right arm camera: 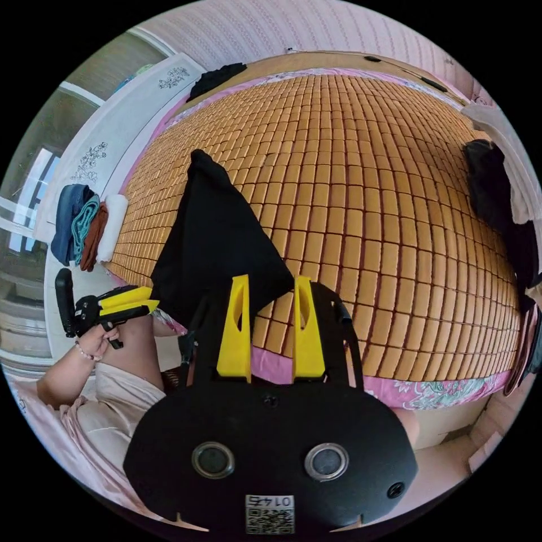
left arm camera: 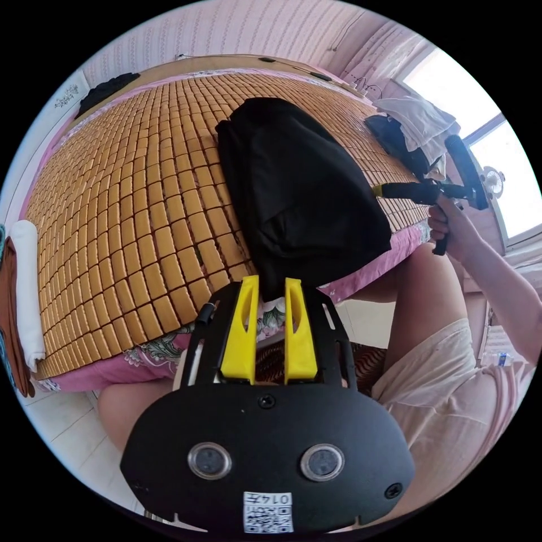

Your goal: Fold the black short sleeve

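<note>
On my left gripper view, I see a white roll (left arm camera: 25,288) and a brown cloth (left arm camera: 10,322) lying at the far left edge of the bamboo mat (left arm camera: 130,226) that covers the bed. Moving right, the black short sleeve (left arm camera: 299,192) lies folded on the mat, its near corner hanging over the pink bed edge (left arm camera: 113,370) and running down between the yellow jaws of my left gripper (left arm camera: 271,288); the jaws stand slightly apart and I cannot tell whether both press on the fabric. Farther right, a hand (left arm camera: 451,226) holds the right gripper (left arm camera: 379,190) just beside the shirt's right edge (its jaws are too small here to judge), with a heap of white and dark clothes (left arm camera: 415,132) behind it. On my right gripper view, a stack of folded clothes (right arm camera: 79,228) sits at the left, then the left gripper (right arm camera: 148,299) with its jaws closed together at the shirt's corner. The shirt (right arm camera: 217,237) rises to a point on the mat (right arm camera: 384,214). My right gripper (right arm camera: 271,293) is spread, holding nothing, with the shirt's right corner lying between its jaws at their tips. Dark clothes (right arm camera: 491,186) lie at the far right.
</note>
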The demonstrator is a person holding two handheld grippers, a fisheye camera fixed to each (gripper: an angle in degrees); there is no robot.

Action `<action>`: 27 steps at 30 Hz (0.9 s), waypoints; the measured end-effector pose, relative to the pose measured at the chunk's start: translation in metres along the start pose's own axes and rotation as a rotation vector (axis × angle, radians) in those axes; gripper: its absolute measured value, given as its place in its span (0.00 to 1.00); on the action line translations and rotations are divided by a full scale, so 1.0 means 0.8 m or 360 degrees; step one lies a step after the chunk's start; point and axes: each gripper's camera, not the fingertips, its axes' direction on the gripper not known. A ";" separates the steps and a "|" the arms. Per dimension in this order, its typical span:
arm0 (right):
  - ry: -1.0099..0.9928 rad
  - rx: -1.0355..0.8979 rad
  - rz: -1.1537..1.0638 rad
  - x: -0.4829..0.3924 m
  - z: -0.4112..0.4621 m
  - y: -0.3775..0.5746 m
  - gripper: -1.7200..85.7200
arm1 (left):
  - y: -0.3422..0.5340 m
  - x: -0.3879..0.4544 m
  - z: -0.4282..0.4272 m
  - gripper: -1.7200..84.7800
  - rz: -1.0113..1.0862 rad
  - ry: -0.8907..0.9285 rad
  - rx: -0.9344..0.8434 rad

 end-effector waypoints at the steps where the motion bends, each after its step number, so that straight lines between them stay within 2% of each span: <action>1: 0.0043 0.0016 0.0038 0.001 -0.004 0.001 0.10 | -0.001 0.001 -0.006 0.09 0.0005 -0.0002 -0.0007; 3: -0.0010 0.0051 0.0107 0.004 -0.025 0.008 0.04 | -0.004 0.003 -0.032 0.05 0.0041 0.0072 -0.0046; 7: -0.0221 0.0200 0.0101 0.025 -0.086 0.035 0.03 | 0.005 0.003 -0.087 0.02 0.0015 0.0160 0.0027; 10: -0.0464 0.0430 0.0217 0.066 -0.157 0.065 0.02 | 0.020 -0.005 -0.159 0.01 -0.0041 0.0324 0.0219; 12: -0.0769 0.0643 0.0300 0.101 -0.211 0.091 0.02 | 0.035 -0.014 -0.230 0.01 -0.0107 0.0431 0.0434; 15: -0.1054 0.0841 0.0293 0.125 -0.270 0.120 0.02 | 0.052 -0.021 -0.323 0.01 -0.0173 0.0495 0.0708; 21: -0.1348 0.1092 0.0109 0.121 -0.377 0.173 0.02 | 0.092 -0.001 -0.496 0.01 -0.0097 0.0532 0.1087; 25: -0.1160 0.1261 -0.0018 0.102 -0.458 0.208 0.02 | 0.112 0.009 -0.609 0.01 -0.0063 0.0405 0.1239; 27: -0.1070 0.1389 -0.0117 0.085 -0.516 0.226 0.02 | 0.127 0.015 -0.685 0.01 -0.0011 0.0429 0.1417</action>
